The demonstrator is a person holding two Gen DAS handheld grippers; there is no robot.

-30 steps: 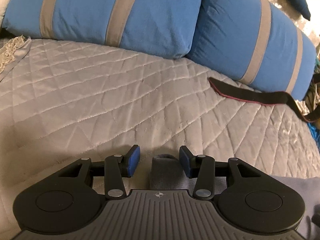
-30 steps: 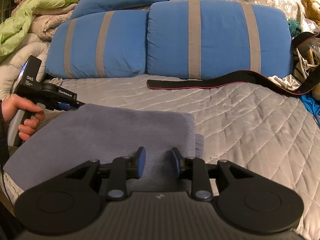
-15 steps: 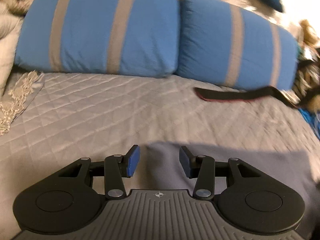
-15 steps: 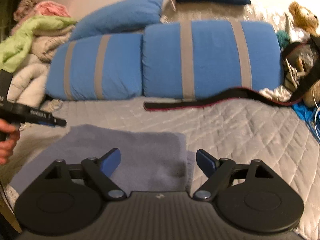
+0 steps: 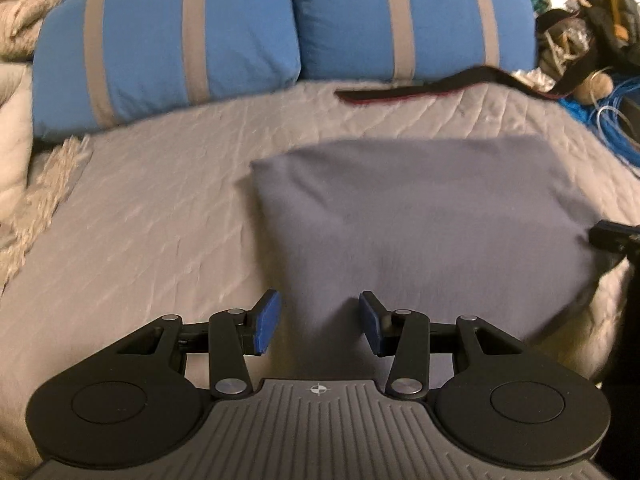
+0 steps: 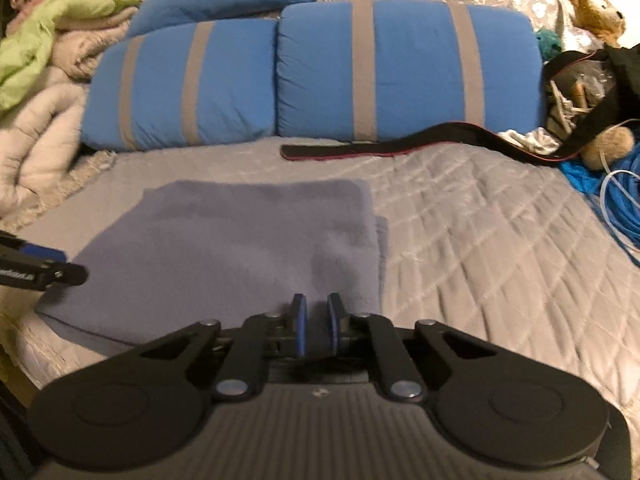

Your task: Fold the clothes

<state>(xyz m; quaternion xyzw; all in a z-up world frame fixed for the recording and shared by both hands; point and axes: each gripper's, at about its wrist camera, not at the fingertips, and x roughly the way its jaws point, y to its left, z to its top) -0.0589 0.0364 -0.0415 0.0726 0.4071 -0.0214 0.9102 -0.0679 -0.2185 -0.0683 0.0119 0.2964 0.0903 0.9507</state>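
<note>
1. Left wrist view: the left gripper [image 5: 318, 322] hangs over the near edge of the folded grey cloth [image 5: 420, 224], its jaws part open. The cloth runs up between the blue pads [image 5: 267, 322], but neither pad presses on it.
2. The cloth lies flat on the quilt [image 5: 152, 232], toward the right of this view. Its left and far edges are straight; its right near corner sags where the bed falls away.
3. Bare quilt opens wide to the left of the cloth and beyond it, up to two striped pillows [image 5: 168, 40]. A dark strap [image 5: 420, 90] lies in front of the right pillow, well apart from the cloth.
4. Only this view shows the tip of the right gripper [image 5: 612, 236], touching the cloth's right edge.
5. Right wrist view: the right gripper [image 6: 317, 322] sits at the cloth's [image 6: 240, 240] near right corner. Its jaws have just been closing and now stand narrow; whether cloth is pinched between them I cannot tell.
6. A lower layer's edge peeks out on the cloth's right side. Open quilt [image 6: 480, 248] lies to the right, bounded by blue cable [image 6: 616, 204].
7. Only here show the clothes pile [image 6: 52, 40], a teddy [image 6: 596, 8], and the left gripper [image 6: 44, 270] at the cloth's left edge, with small white writing too blurred to read.
</note>
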